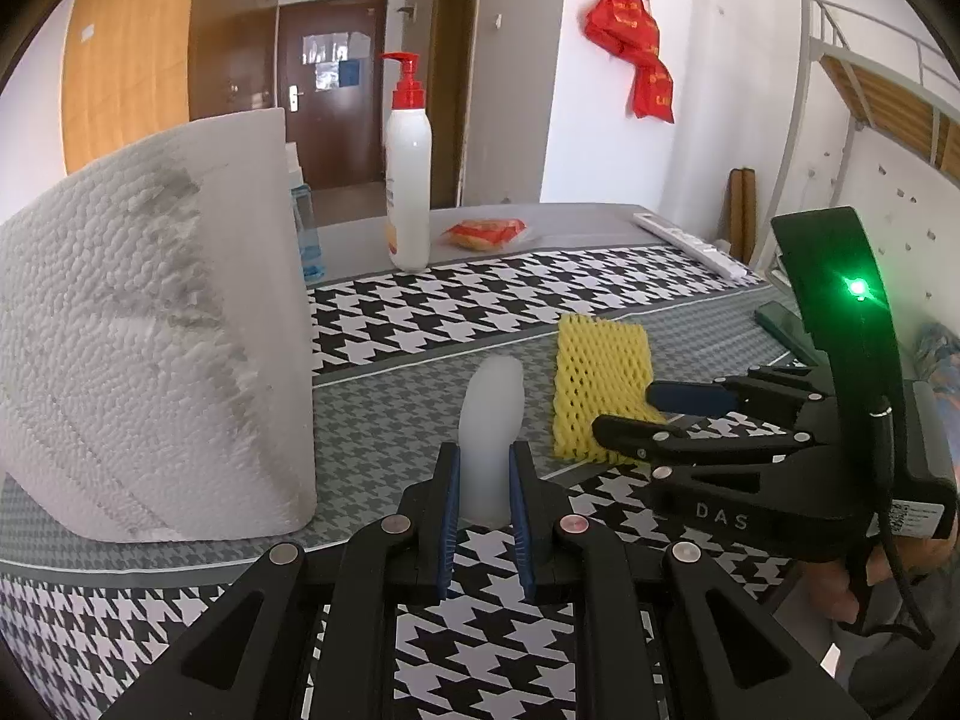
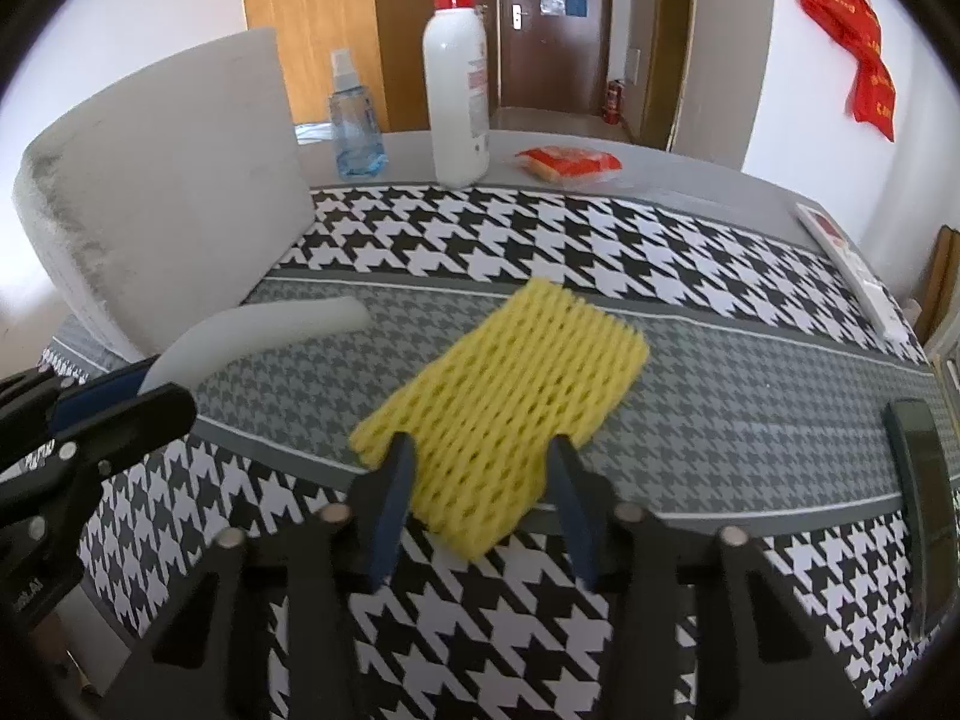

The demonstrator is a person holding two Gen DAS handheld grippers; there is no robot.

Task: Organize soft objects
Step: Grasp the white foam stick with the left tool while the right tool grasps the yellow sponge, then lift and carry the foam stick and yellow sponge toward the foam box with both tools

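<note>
Table [image 2: 690,252], houndstooth cloth in black, white and grey: bears all items below.

White foam block [image 1: 150,348]: large, upright, at the table's left end.

Pump bottle [image 2: 456,90], white with red head: upright at the table's far edge, right of the foam block. Small blue spray bottle [image 2: 354,120] stands between the two.

Yellow foam net sleeve [image 2: 510,414]: lies flat on the grey band of the cloth, right of the foam block and well apart from it. Right gripper [image 2: 480,498] straddles its near end; whether the pads press on the mesh cannot be told.

White foam tube [image 1: 492,438]: soft, bent, just beside the foam block's near corner. Left gripper [image 1: 485,510] is clamped on its lower end.

Red snack packet [image 2: 567,165]: at the far edge, right of the pump bottle.
</note>
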